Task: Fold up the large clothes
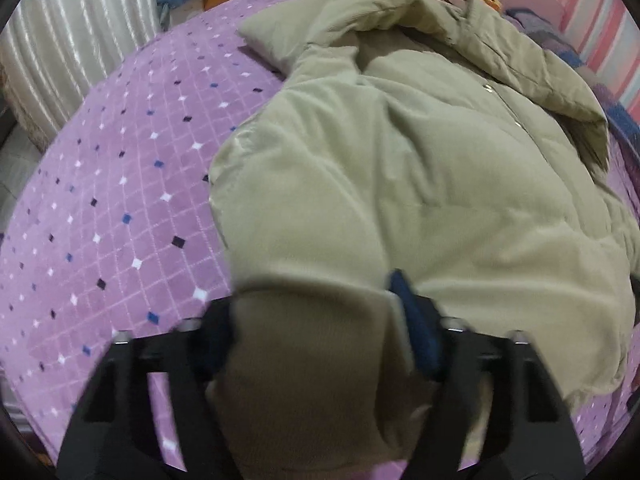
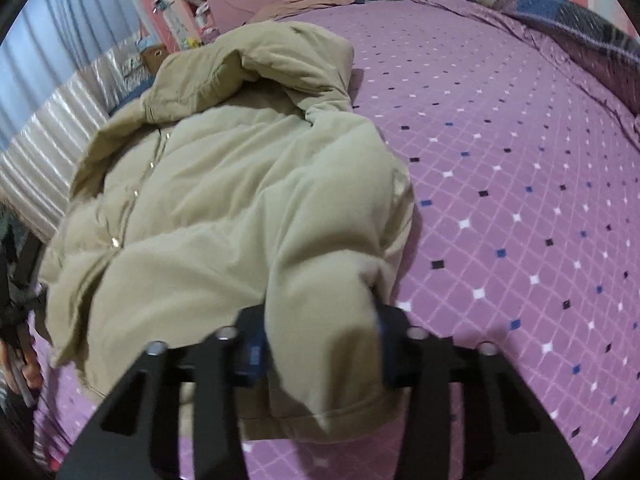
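My left gripper [image 1: 316, 320] pinches a thick fold at the near hem of the puffy khaki coat [image 1: 400, 168], and my right gripper [image 2: 320, 344] clamps the hem's other corner, both tilted steeply down. The quilted, matte coat lies front up on the purple diamond-patterned bedspread [image 2: 520, 160], its long axis running from 6 to 12 o'clock, hood [image 2: 256, 68] farthest away.

Padded beige coat [image 1: 420, 168] laid out on a purple bed [image 1: 120, 208]

It is spread front-up and fastened with snaps, its hood bunched at the far end and both sleeves drawn toward the near hem.
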Available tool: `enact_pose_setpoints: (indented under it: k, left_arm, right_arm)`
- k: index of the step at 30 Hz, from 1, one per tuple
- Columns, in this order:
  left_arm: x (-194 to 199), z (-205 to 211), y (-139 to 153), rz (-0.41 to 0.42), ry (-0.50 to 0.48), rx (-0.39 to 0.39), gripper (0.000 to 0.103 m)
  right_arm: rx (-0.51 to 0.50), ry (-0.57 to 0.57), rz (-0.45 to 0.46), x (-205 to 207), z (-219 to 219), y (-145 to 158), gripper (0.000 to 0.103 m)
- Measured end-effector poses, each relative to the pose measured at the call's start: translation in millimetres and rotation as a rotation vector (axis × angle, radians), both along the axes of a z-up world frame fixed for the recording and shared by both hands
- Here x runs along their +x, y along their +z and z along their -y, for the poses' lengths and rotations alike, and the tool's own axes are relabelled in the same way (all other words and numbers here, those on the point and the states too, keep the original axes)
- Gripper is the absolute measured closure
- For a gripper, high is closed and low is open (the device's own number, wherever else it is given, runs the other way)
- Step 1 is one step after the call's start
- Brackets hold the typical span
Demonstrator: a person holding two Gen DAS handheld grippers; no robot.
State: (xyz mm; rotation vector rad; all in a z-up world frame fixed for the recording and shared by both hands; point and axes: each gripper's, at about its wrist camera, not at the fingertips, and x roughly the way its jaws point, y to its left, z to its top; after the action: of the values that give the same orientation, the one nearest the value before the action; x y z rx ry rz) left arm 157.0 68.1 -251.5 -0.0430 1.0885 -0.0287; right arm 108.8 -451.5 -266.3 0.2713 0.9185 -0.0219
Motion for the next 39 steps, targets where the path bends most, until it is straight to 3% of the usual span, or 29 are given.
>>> enact_pose_setpoints:
  k: [3,6,17,20,23,25,28,30,32,39]
  left_arm:
    - [-7.8,9.0,10.3,0.013,-0.022,0.034,0.077]
    - [-20.5,9.4,24.4,0.024,-0.040,0.037,0.084]
    - [-62.6,-22.2,78.8,0.106,-0.013,-0.096,0.089]
    - [-64.1,-24.1,73.4,0.108,-0.019,-0.064,0.088]
    - [-53.6,-25.6,52.2,0.075,-0.014,-0.047,0.088]
    - [-51.9,-25.8,44.5,0.068,-0.012,-0.026,0.084]
    - [-48.6,-25.6,38.5,0.067,-0.008,-0.004,0.067]
    - [-46.9,-25.7,40.5,0.078,-0.006,-0.014,0.037]
    - [-45.2,-27.1,46.0,0.103,0.006,-0.019,0.022]
    - [-20.3,-20.5,58.5,0.118,0.012,0.016,0.010]
  right_arm:
    - [0.026,-0.021,0.031,-8.9,-4.2,7.8,0.081]
    - [0.012,-0.019,0.061,-23.4,-12.0,21.8,0.085]
    - [-0.026,0.041,0.186,-71.1,-33.1,94.0,0.088]
    - [-0.058,0.045,0.166,-73.9,-31.5,91.9,0.088]
    - [-0.105,0.028,0.097,-63.6,-25.1,65.8,0.088]
    - [-0.100,0.018,0.072,-60.7,-20.2,54.5,0.084]
    - [-0.070,0.005,0.035,-55.7,-13.2,44.1,0.071]
    - [-0.068,-0.014,0.031,-51.7,-8.6,43.9,0.061]
    - [-0.073,-0.029,0.036,-46.8,-8.0,45.9,0.052]
    - [-0.139,-0.037,0.057,-22.7,-22.1,60.6,0.032]
